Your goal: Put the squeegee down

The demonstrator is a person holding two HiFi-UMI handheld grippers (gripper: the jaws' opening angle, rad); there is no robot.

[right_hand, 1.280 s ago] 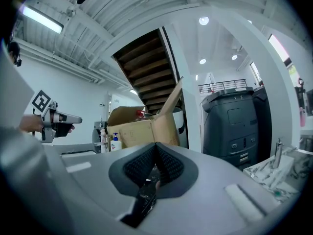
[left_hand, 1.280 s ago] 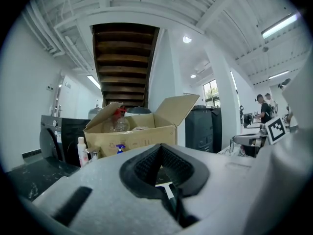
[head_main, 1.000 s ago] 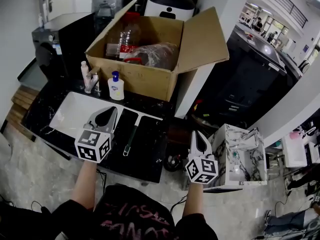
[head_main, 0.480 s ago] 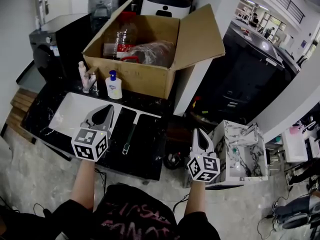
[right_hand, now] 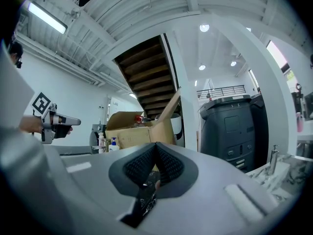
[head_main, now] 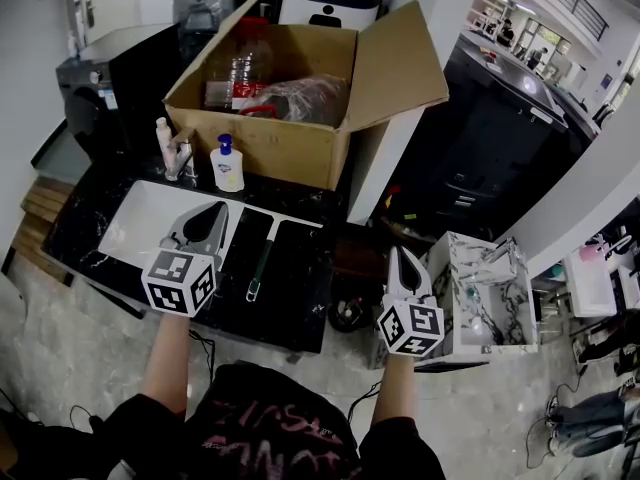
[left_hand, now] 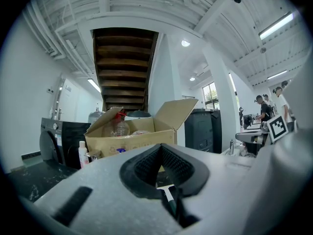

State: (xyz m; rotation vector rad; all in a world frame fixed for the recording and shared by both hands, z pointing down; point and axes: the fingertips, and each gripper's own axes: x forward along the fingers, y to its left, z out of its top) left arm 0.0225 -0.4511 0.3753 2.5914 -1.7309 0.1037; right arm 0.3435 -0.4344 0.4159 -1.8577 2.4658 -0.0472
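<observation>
The squeegee, with a white blade and a dark green handle, lies flat on the black counter, handle toward me. My left gripper hovers just left of it over the sink's edge, shut and empty. In the left gripper view the left gripper has its pads together, and a piece of the squeegee shows below them. My right gripper hangs off the counter's right end, apart from the squeegee. In the right gripper view the right gripper is shut on nothing.
A white sink with a faucet and a soap bottle lies at the counter's left. Behind stands an open cardboard box holding bottles and a bag. A small marble basin unit sits on the floor at right.
</observation>
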